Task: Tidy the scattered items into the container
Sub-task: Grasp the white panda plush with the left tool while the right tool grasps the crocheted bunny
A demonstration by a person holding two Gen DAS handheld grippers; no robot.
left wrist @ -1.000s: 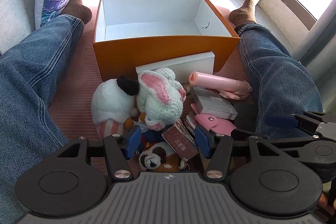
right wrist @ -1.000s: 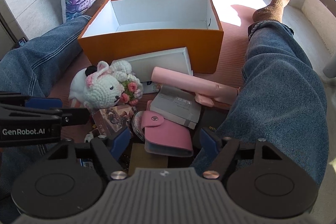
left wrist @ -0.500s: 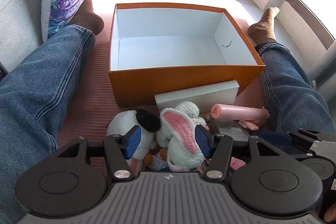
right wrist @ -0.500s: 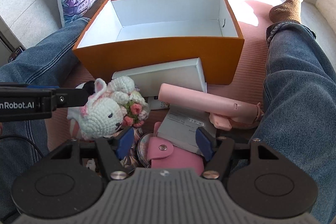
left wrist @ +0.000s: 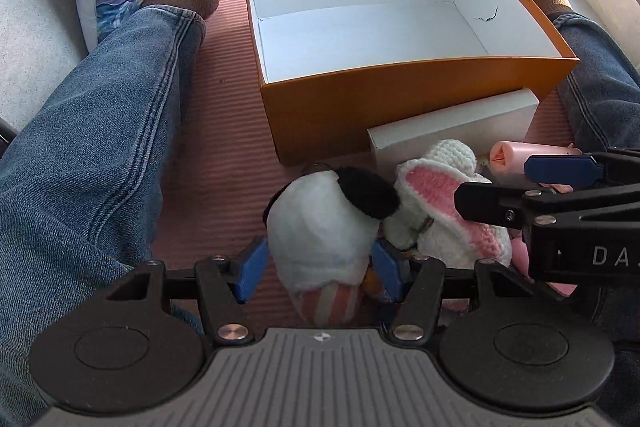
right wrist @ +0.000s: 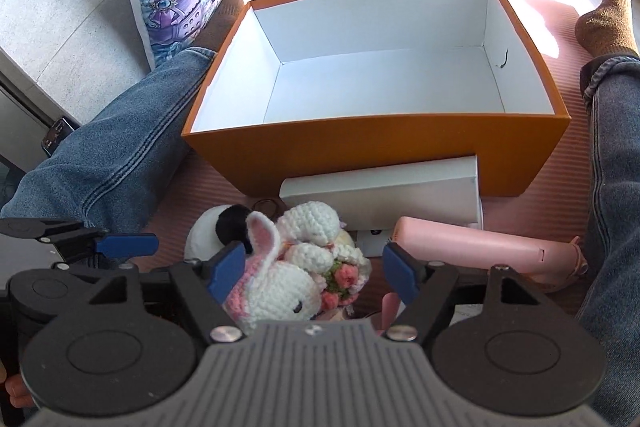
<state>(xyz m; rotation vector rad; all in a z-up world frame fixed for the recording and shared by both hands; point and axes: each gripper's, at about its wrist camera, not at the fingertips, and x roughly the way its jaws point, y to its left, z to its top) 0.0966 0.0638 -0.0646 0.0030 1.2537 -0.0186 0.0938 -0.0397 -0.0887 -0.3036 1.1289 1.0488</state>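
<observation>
The white plush toy point(left wrist: 320, 227) with a black ear and striped base sits on the pink mat point(left wrist: 224, 163) just in front of the orange box point(left wrist: 400, 95), between the spread, open fingers of the left gripper point(left wrist: 318, 269). Touching its right side, the crocheted bunny point(right wrist: 280, 279) lies between the open fingers of the right gripper point(right wrist: 314, 273). Behind them a white box point(right wrist: 380, 195) leans against the orange wall, a pink tube point(right wrist: 472, 243) lies just beside it, and denim-clad legs point(left wrist: 100, 131) flank the pile.
</observation>
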